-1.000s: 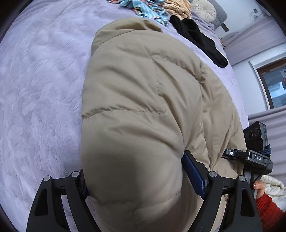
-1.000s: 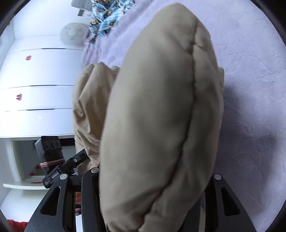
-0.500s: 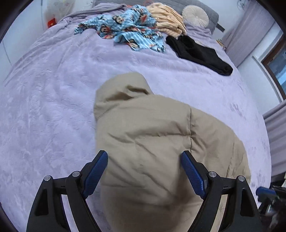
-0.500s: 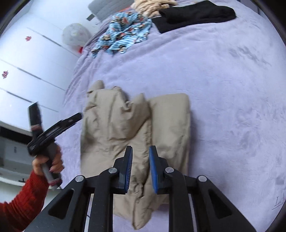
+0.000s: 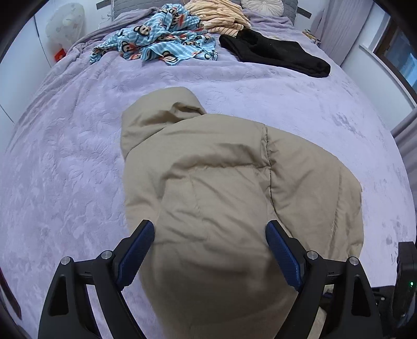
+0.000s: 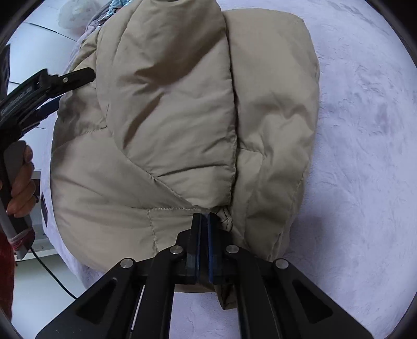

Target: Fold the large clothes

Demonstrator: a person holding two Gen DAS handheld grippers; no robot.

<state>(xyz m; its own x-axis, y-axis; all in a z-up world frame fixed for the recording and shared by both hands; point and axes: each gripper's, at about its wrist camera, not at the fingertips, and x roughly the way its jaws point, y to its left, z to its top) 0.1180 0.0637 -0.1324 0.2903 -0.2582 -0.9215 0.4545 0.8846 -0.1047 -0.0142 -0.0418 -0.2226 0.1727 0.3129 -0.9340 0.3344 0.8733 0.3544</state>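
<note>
**Left wrist view: beige puffer jacket folded on a lilac bed**

Left wrist camera looks down on a wide bed covered by a plush lilac blanket (image 5: 65, 161) with a faint embossed leaf pattern. A beige puffer jacket (image 5: 234, 182) lies folded into a thick bundle in the middle of the near half, its hood pointing toward the far end. The left gripper (image 5: 209, 250) hovers over the near part of the bundle with its blue-padded jaws spread wide on either side of the padded fabric; the pads do not appear to press it, so it is released.

At the far end of the bed lie a blue striped cartoon-print garment (image 5: 161, 36), a cream striped garment (image 5: 221, 15) and a black garment (image 5: 273, 54), close together. A round white cushion (image 5: 263, 4) sits beside a grey headboard. A white fan (image 5: 66, 24) stands at the far left against a pale wall, and a curtain and window edge show at the right.

Right wrist camera shows the right gripper (image 6: 204, 219) clenched tight at the jacket's near edge, by a gathered seam. Whether it pinches a bit of fabric is hard to tell from this angle. At the left of that view, a hand (image 6: 20, 182) with a red sleeve holds the other tool's handle.
</note>
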